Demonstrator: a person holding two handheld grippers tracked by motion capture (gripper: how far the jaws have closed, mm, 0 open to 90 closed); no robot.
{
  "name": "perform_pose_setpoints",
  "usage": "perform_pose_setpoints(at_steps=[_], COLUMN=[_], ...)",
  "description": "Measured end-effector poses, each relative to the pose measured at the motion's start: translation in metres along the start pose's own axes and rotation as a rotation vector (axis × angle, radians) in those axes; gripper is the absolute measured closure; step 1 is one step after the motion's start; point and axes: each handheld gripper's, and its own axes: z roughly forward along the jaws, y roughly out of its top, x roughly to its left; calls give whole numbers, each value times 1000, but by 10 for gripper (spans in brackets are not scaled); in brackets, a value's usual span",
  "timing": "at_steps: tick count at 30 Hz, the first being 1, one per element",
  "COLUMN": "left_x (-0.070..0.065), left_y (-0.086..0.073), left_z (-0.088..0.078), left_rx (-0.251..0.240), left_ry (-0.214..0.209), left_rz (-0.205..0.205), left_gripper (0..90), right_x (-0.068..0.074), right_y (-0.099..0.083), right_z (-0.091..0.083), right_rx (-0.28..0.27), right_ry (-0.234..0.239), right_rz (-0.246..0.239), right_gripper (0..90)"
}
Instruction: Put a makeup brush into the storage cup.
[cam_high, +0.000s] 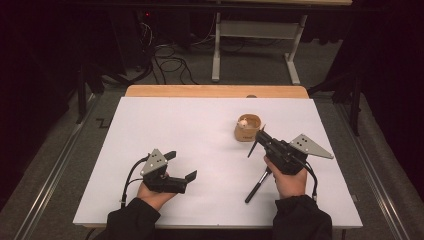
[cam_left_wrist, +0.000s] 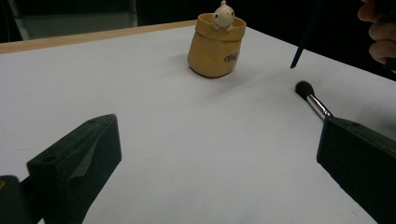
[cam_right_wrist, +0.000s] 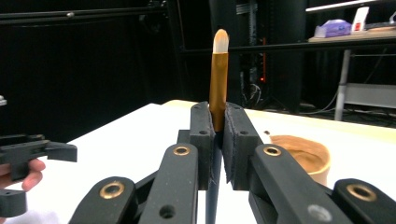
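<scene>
High view: a person's two hands work at a white-covered table (cam_high: 165, 125). The right gripper (cam_high: 261, 136) has its jaws pinched tight on a thin brush (cam_high: 253, 148), whose dark handle slants down and left from the jaws toward the table. A tan holder (cam_high: 248, 128) w/ a small pale figure (cam_high: 243, 121) on its rim sits just beyond the jaw tips, close but apart. A second brush, black-handled (cam_high: 257, 185), lies flat on the table just below that gripper, beside the right hand (cam_high: 290, 182). The left gripper (cam_high: 181, 165) rests well to the left, jaws spread wide, nothing between them.

Left gripper view: both black jaws stand far apart w/ bare table between. The holder (cam_left_wrist: 215, 46) stands well ahead of the jaws, roughly centred. The black-handled brush's dark bristle head (cam_left_wrist: 304, 87) lies just ahead of the right-hand jaw, ferrule running behind it. The held brush's handle tip (cam_left_wrist: 303, 42) hangs above the table nearby.

Right gripper view: jaws clamped on the thin brush's gold ferrule (cam_right_wrist: 218, 88), pale tip upright above the jaws. The holder (cam_right_wrist: 303, 156) sits right of the jaws; the left gripper (cam_right_wrist: 28, 158) far left.
</scene>
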Motion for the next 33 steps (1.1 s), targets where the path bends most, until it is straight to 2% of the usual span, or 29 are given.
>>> perform_pose_setpoints(at_steps=[3,20,31,33], left_x=[0,-1,-1,-1], left_y=[0,0,0,0], left_z=[0,0,1,0], left_rx=[-2,0,6,4], left_ry=[0,5,9,10], left_rz=[-2,9,14,15], left_gripper=[9,10,10,10], right_x=[-4,-20,-25,-24], right_y=[0,1,6,9], right_z=[-2,-10,-12,-9], right_rx=[-2,-15,-39,-34], right_ry=[-16,-109,-117,-122], right_rz=[3,-43,-30,-42], right_gripper=[844,844,845,845])
